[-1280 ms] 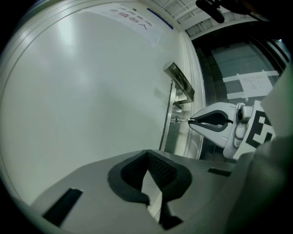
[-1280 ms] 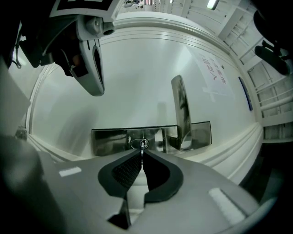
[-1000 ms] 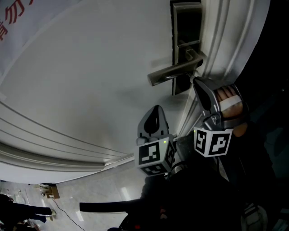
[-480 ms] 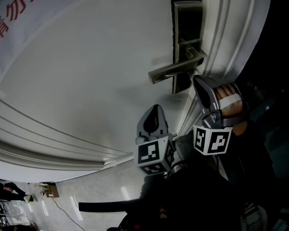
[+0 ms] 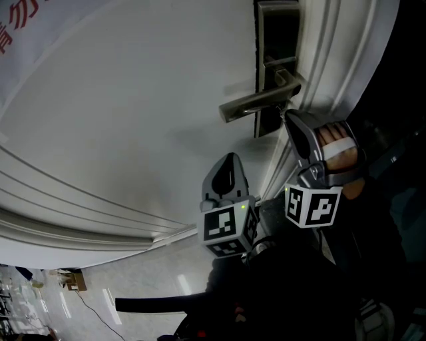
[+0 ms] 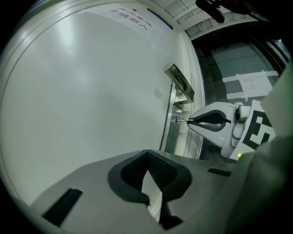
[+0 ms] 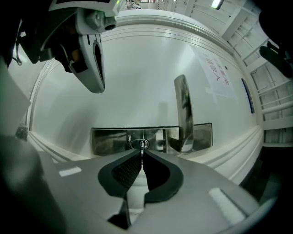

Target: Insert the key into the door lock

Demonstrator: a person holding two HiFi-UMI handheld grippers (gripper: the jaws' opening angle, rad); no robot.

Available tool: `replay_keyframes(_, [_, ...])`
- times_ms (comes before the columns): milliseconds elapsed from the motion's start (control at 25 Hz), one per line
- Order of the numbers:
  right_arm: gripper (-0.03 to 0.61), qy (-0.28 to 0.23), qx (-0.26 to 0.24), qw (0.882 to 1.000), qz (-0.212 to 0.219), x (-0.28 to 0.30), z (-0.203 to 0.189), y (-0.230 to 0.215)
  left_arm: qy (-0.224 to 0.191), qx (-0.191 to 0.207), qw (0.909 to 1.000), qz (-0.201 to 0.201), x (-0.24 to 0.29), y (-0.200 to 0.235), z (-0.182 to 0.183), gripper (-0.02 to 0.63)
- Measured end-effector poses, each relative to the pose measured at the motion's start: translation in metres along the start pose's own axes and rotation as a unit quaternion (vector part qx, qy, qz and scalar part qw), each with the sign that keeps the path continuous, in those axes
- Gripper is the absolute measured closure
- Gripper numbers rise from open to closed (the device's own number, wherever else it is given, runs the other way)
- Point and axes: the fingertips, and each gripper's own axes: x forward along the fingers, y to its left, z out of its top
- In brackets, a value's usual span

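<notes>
key [image 7: 142,148] in right claw [image 7: 142,154], at lock [image 7: 137,144]

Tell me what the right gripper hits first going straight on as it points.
The right gripper, shut on a thin metal key, would first meet the oval keyhole in the brushed-steel lock plate; tip seems touching.

Public-building corridor: white panelled door [image 7: 137,82] ahead of right fingers [image 7: 126,171], printed notice [image 7: 219,75] upper right, ceiling strip lights [image 7: 215,3].

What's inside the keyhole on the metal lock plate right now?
The thin metal key, pinched in the right gripper's jaws, enters the oval keyhole. How deep it sits is hidden.
</notes>
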Motion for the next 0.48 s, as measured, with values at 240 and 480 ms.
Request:
replay_keyframes(240, [0.566,0.001,-0.001,1.0,0.0,0.0002,0.0002,0.0,-0.002,0.002,1.0,-0.001,0.0006,-0.0003,0.0012,0.612])
replay_keyframes(480, [0.566,0.001,-0.001,1.0,0.0,0.0007,0.0,0.0005,0.001,-0.004,1.0,0.001,-0.0005,-0.0012,0.0015,0.612])
